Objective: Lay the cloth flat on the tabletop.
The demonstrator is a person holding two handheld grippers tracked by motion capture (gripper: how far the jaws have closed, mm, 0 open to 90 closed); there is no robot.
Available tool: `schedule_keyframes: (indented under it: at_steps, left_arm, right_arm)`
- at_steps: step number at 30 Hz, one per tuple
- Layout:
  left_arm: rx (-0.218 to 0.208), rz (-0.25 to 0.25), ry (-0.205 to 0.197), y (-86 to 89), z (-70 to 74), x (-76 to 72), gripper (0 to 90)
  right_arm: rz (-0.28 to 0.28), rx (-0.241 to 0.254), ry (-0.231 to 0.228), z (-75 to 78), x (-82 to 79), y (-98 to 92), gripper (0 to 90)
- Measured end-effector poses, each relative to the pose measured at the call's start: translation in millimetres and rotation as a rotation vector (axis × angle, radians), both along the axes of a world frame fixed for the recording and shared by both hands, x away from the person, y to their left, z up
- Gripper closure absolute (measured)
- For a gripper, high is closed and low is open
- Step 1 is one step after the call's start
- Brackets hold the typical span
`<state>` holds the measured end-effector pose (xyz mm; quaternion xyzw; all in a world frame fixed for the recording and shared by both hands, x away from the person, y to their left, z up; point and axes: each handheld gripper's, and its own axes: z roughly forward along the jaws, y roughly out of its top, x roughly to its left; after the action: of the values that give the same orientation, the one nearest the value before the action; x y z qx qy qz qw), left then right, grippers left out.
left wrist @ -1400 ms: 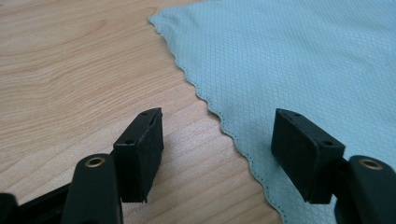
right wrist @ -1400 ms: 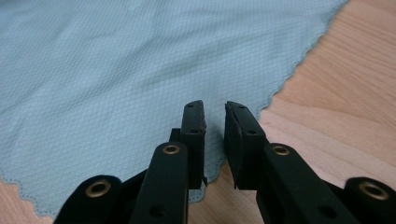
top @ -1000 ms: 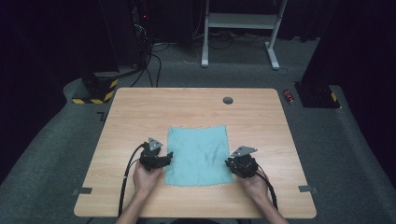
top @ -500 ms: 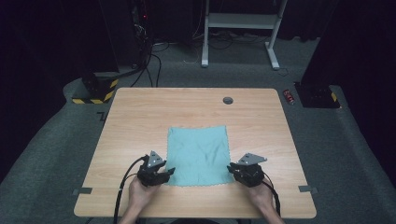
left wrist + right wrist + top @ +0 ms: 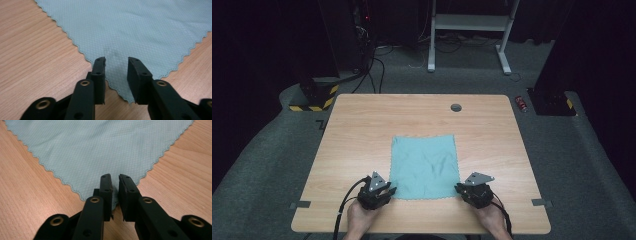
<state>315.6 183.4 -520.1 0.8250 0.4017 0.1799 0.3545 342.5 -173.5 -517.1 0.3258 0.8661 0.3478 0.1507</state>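
Observation:
A teal cloth [image 5: 424, 165] with scalloped edges lies flat on the wooden table [image 5: 362, 130]. My left gripper [image 5: 390, 190] is at its near left corner. In the left gripper view the jaws straddle that corner of the cloth [image 5: 140, 30] with a clear gap, and the left gripper [image 5: 116, 62] has just been closing. My right gripper [image 5: 458, 188] is at the near right corner. The right gripper [image 5: 115, 178] has also just been closing, leaving a narrow slit with the corner of the cloth [image 5: 95, 150] running into it.
A round cable hole [image 5: 456, 107] sits near the table's far edge. Tape tabs [image 5: 299, 205] mark the near corners. On the floor beyond are a white desk frame [image 5: 472, 22], a yellow-black base [image 5: 314, 97] and a small red object [image 5: 522, 104].
Both hands have drawn back toward the near edge, from the cloth's sides to its two near corners. The cloth has stayed flat and in place.

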Motion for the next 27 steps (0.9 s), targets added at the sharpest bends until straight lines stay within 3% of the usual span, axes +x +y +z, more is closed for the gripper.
schedule_keyframes:
  at_steps: [12, 14, 15, 16, 17, 18, 27]
  left_arm:
    - [0.004, -0.015, 0.022, 5.5, 1.9, -3.7, 79.5]
    - [0.005, -0.009, 0.027, 7.2, 2.2, -5.0, 71.4]
    - [-0.009, -0.003, 0.032, 7.6, 2.1, -6.1, 71.4]
    - [-0.026, -0.010, 0.011, 6.8, 2.7, -8.2, 60.5]
    - [-0.026, -0.010, 0.011, 6.8, 2.7, -8.2, 55.5]
    - [-0.025, -0.008, -0.006, 3.1, 3.1, -7.1, 52.2]
    - [-0.030, 0.002, -0.014, -20.2, 2.2, 21.9, 45.2]
  right_arm:
    - [0.017, -0.021, -0.024, -0.1, -3.9, -0.9, 86.9]
    - [0.016, -0.014, -0.008, 0.6, -2.2, -1.8, 84.5]
    - [0.013, -0.010, -0.007, 1.0, -1.8, -2.2, 82.5]
    - [-0.001, 0.025, -0.019, 4.0, -2.3, -3.9, 80.3]
    - [-0.001, 0.025, -0.019, 4.0, -2.3, -3.9, 80.3]
    - [-0.006, 0.063, -0.020, 7.5, 0.4, -2.6, 78.6]
    - [0.033, 0.041, 0.006, 0.9, 17.8, 22.7, 72.9]
